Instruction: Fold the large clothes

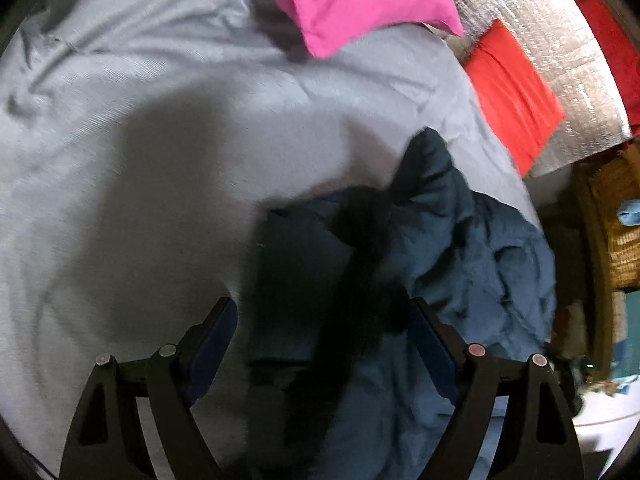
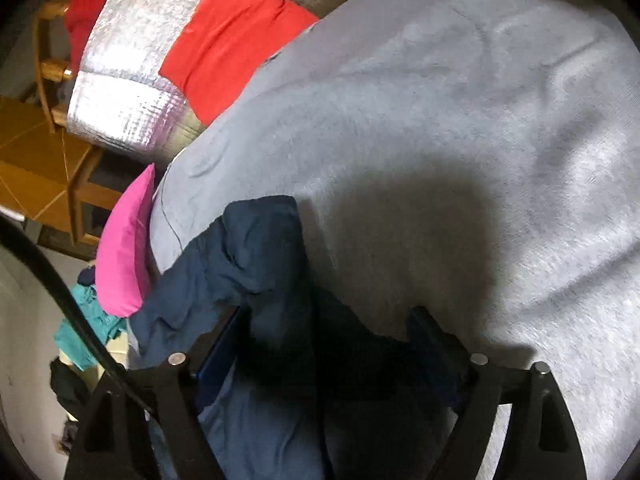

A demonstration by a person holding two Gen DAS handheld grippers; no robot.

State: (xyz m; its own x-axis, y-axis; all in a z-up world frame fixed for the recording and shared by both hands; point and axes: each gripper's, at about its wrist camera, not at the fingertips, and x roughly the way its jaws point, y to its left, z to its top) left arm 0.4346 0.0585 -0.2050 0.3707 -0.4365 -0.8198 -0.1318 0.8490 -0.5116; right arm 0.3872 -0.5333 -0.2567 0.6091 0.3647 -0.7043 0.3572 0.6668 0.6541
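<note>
A dark blue garment [image 1: 460, 248] lies crumpled on the grey bed sheet [image 1: 120, 120], near the bed's edge. My left gripper [image 1: 322, 312] hangs over it, open, and a dark fold of the cloth runs up between its spread fingers without the pads pressing on it. In the right wrist view the same garment [image 2: 256, 248] drapes over the edge of the sheet [image 2: 440, 100]. My right gripper [image 2: 328, 320] is open above it, with shadowed cloth lying in the gap between the pads. The shadow hides how the fabric sits there.
A pink pillow [image 1: 352, 0] [image 2: 124, 248] rests at the bed's edge. Red cloth [image 1: 516, 92] [image 2: 232, 36] lies on a silver foil mat [image 1: 560, 60] [image 2: 132, 80]. Beside the bed are a wicker basket [image 1: 624, 240], a wooden chair [image 2: 60, 72] and teal clothes [image 2: 88, 320].
</note>
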